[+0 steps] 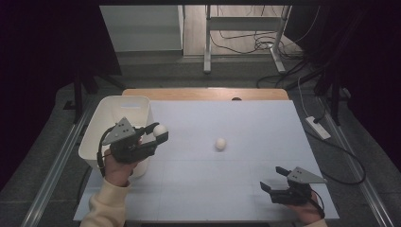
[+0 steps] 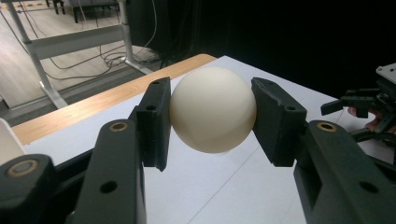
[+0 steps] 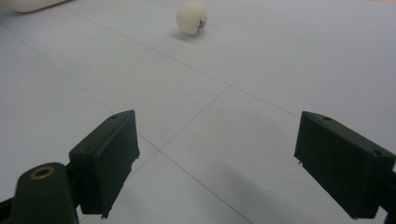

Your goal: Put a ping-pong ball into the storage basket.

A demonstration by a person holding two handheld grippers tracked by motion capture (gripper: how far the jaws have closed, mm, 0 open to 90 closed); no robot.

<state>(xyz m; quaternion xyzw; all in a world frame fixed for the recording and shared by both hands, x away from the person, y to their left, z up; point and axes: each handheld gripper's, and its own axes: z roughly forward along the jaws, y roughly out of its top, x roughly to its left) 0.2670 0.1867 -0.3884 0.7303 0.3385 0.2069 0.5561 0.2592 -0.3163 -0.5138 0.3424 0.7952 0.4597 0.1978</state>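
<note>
A white ball (image 2: 212, 108) sits clamped between the pads of my left gripper (image 1: 159, 131), held in the air beside the right rim of the white bin (image 1: 96, 124). The same held ball (image 1: 160, 129) shows small in the high view. A second white ball (image 1: 220, 144) rests on the pale table near its middle, and appears again as the ball with a dark mark (image 3: 191, 17) far ahead of my right gripper (image 3: 229, 158). My right gripper (image 1: 274, 178) stands open near the table's front right, with nothing between its jaws.
The pale table top (image 1: 246, 118) has a wooden strip (image 1: 203, 93) along its far edge. The white bin stands at the table's left edge. Metal desk legs (image 1: 207, 42) and cables lie on the floor beyond.
</note>
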